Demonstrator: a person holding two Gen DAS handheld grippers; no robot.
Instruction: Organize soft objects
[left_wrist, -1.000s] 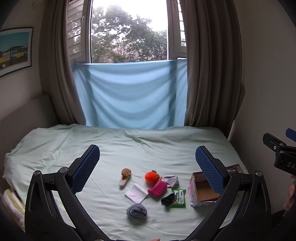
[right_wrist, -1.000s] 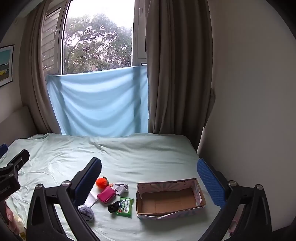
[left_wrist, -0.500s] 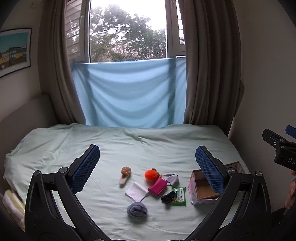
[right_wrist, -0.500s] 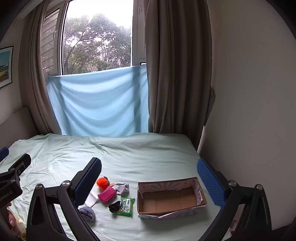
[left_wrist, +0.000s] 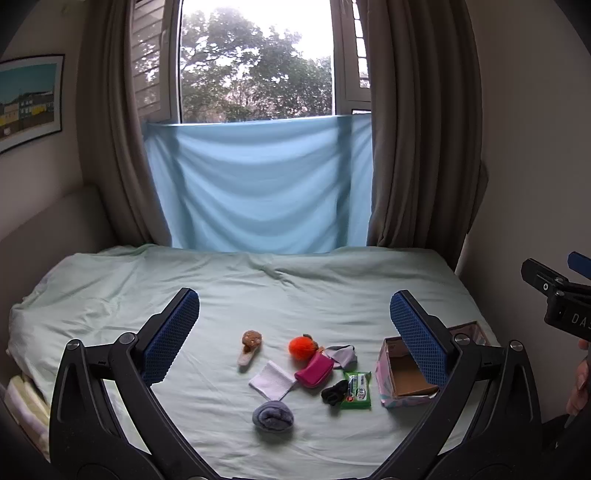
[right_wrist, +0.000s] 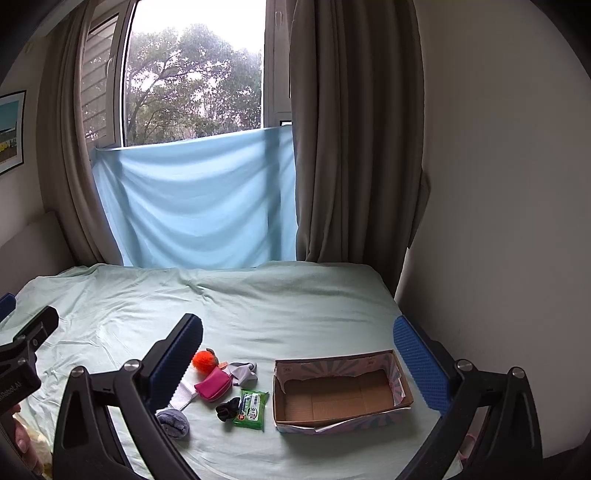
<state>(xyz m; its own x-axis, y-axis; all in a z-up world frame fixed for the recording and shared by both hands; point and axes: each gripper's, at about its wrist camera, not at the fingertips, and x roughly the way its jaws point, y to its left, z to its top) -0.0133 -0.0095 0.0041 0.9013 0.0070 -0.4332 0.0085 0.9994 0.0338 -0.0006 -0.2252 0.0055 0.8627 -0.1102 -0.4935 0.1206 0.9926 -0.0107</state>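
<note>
Several small soft objects lie on a pale green bed: an orange pompom, a pink pouch, a white folded cloth, a rolled grey sock, a black sock, a green wipes pack, a grey cloth and a brown plush. An empty cardboard box stands to their right. My left gripper is open, high above them. My right gripper is open too, above the box, holding nothing.
A blue sheet hangs over the window between brown curtains. A wall runs along the bed's right side. A padded headboard stands at the left. A hand shows at the right edge.
Both views have drifted slightly; the objects sit a little higher in the left wrist view. Nothing on the bed has moved and both grippers have stayed open.
</note>
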